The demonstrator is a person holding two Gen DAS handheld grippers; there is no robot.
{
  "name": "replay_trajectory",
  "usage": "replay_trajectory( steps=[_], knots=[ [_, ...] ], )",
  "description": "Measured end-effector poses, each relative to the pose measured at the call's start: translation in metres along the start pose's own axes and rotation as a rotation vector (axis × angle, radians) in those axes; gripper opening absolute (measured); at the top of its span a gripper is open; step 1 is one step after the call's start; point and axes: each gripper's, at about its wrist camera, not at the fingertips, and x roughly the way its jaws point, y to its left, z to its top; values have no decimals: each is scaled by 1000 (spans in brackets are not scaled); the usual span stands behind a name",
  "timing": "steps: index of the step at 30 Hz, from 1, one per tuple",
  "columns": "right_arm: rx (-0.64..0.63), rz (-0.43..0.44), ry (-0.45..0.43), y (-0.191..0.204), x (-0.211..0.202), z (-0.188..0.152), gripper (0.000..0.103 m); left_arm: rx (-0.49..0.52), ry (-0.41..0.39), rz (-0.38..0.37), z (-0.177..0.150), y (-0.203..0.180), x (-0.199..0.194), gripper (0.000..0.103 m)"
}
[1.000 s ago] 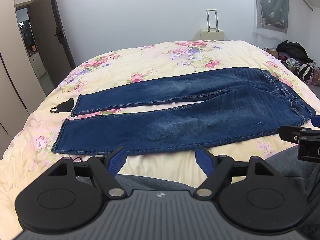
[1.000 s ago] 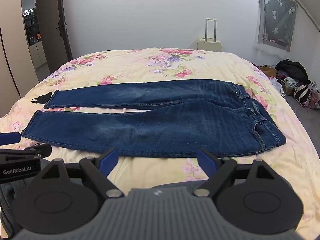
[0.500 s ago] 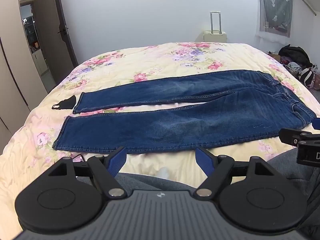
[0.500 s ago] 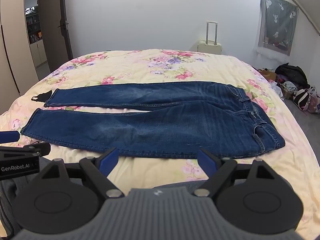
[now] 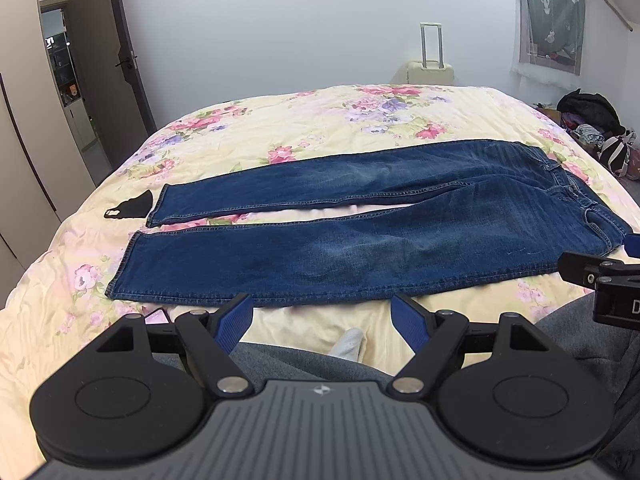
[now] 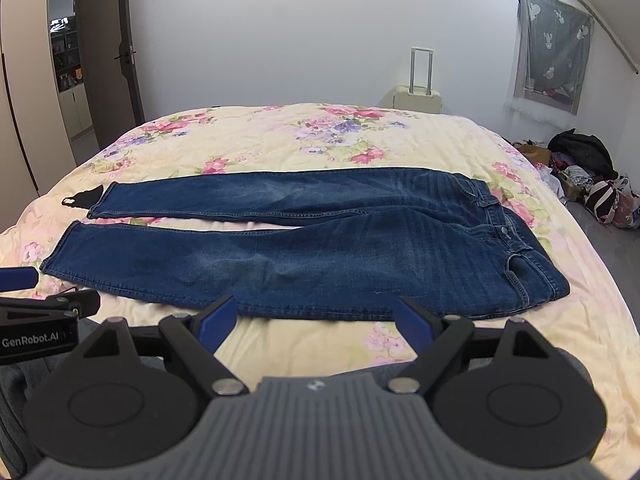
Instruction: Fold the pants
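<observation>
- Lying flat across the floral bed, the blue jeans stretch sideways, waistband toward the right, both legs spread slightly apart toward the left.
- Left tongs hover near the jeans' closest edge, spread wide, holding nothing.
- Right tongs hover likewise by the same edge, spread wide and empty.
- A small black cloth lies just beside the far leg's hem.
- A cream suitcase stands against the back wall.
</observation>
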Motion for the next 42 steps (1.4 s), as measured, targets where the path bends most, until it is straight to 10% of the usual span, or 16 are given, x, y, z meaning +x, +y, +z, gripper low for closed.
replay_trajectory(
  steps=[42],
  knots=[
    [33,-20,1,-5,-4,-4,82,9,-11,-1,1,-3,-2,92]
  ],
)
